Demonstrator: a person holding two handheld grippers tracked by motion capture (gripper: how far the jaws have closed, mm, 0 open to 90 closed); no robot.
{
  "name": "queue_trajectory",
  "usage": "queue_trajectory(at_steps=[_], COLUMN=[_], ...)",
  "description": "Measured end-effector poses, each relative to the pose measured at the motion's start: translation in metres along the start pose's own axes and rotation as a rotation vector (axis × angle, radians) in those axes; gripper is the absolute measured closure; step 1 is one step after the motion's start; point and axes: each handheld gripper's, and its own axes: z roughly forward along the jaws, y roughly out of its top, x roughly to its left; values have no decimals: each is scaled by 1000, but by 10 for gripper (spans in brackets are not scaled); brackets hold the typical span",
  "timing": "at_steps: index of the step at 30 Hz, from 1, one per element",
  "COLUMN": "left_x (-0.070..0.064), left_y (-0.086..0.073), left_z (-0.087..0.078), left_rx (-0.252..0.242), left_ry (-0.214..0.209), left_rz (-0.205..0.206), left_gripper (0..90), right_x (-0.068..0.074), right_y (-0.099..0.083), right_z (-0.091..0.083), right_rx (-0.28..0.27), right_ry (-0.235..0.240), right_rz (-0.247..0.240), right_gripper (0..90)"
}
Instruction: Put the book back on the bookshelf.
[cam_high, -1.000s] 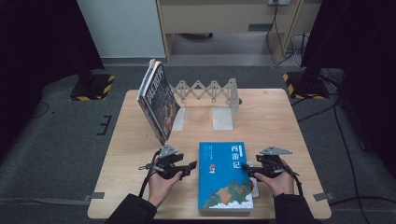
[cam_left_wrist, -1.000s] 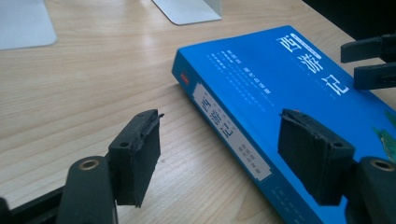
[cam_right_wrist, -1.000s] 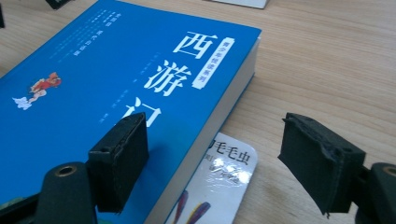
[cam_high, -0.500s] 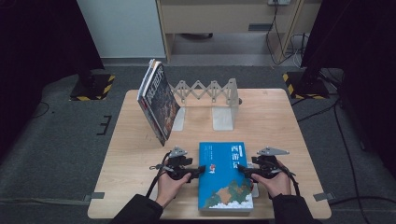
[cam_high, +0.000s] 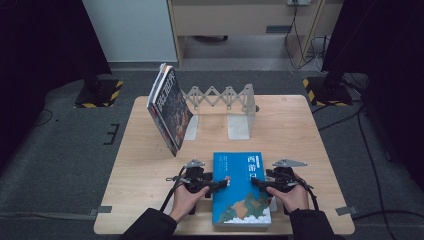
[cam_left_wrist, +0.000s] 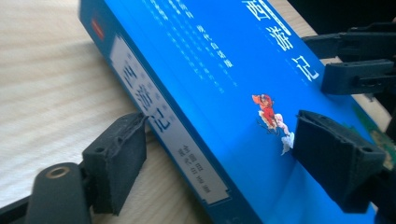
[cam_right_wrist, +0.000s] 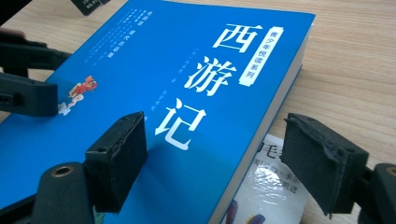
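Observation:
A blue book (cam_high: 240, 187) with white Chinese title characters lies flat at the table's front middle. My left gripper (cam_high: 221, 183) is open at its left spine edge. In the left gripper view, one jaw rests on the wood beside the spine and the other hovers over the cover (cam_left_wrist: 219, 93). My right gripper (cam_high: 257, 182) is open at the book's right page edge. In the right gripper view, one jaw is over the cover (cam_right_wrist: 187, 93) and the other over a glossy thin booklet (cam_right_wrist: 275, 186) that lies under the book. Neither gripper clamps the book.
A dark-covered book (cam_high: 169, 111) leans tilted against the left end of a grey accordion book rack (cam_high: 222, 96) at the back of the wooden table (cam_high: 310, 135). Two upright plates of the rack stand behind the blue book. Dark floor surrounds the table.
Both grippers have slid inward from the two sides, so their open jaws now straddle the blue book's left and right edges. The book has not moved.

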Motion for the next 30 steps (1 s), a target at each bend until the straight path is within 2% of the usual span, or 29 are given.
queue_trajectory(at_steps=[3,9,13,18,23,27,30], left_x=[2,2,0,-4,-2,-3,-2], left_y=[-1,-1,-2,-4,-2,-2,-1], left_z=[3,4,6,10,9,10,10], left_rx=[0,-2,1,4,12,13,20], left_ry=[-24,-26,-28,-33,-50,-37,-44], left_rz=[-24,-14,22,65,61,60,51], left_gripper=[113,104,68,0,0,0,0], right_x=[0,-1,1,1,1,2,1], right_y=[-1,-2,-3,-4,-4,-5,-5], right_z=[1,3,6,6,7,7,7], right_rx=[-3,-7,-6,-8,-13,-16,-18], right_ry=[6,25,48,51,49,51,54], right_rz=[3,37,41,50,57,69,69], right_gripper=[221,221,219,218,217,215,214])
